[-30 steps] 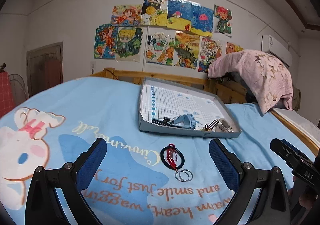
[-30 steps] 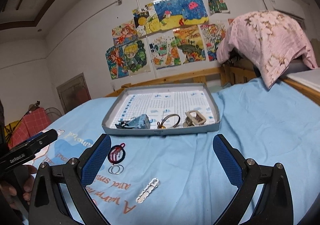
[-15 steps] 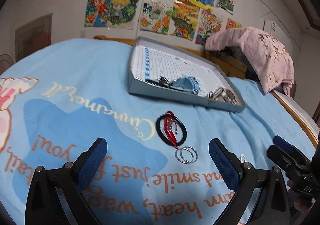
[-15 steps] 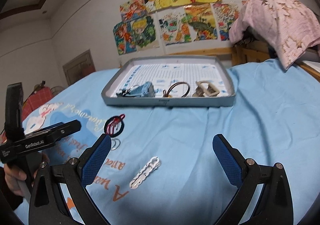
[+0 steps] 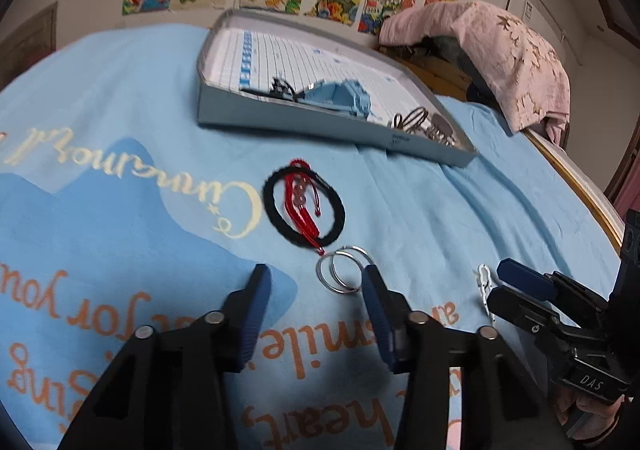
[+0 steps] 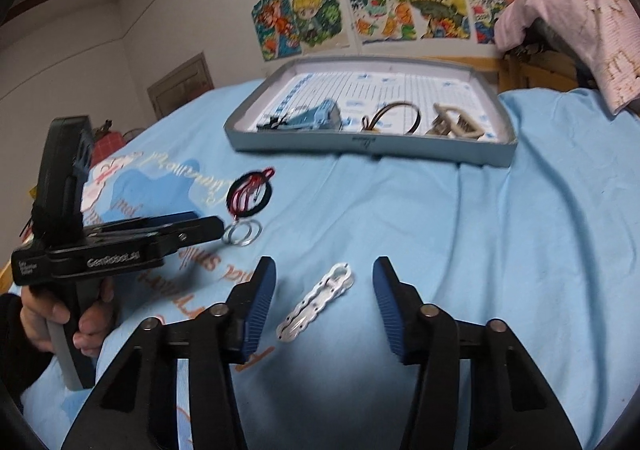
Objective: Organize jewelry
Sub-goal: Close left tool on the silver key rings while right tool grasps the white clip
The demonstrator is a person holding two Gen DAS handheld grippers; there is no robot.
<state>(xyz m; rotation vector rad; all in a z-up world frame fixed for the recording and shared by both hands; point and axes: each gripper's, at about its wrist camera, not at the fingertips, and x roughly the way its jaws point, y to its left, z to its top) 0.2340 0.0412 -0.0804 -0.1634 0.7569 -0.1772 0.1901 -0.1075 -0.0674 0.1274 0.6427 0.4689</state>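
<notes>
The left gripper [image 5: 314, 278] sat low in the lower middle of its frame, jaws spread and holding nothing; its right fingertip [image 5: 370, 276] lay at the edge of the two silver rings [image 5: 345, 274], which rested on the blue blanket [image 5: 440, 201] touching the lower tip of the red cord bracelet [image 5: 302, 201]; that bracelet lay across the black hair tie [image 5: 304, 205] just above; the grey tray [image 5: 320, 121] stood in the upper middle, holding a blue item [image 5: 340, 95] and metal pieces [image 5: 424, 123] near its right corner; in the right wrist view the right gripper [image 6: 324, 274] was likewise spread and empty, straddling the white clip [image 6: 318, 300] that lay flat between its fingers without touching either; the tray [image 6: 372, 147] sat well beyond, in the upper middle, with a brown loop [image 6: 396, 115] and a beige clip [image 6: 454, 123] inside.
</notes>
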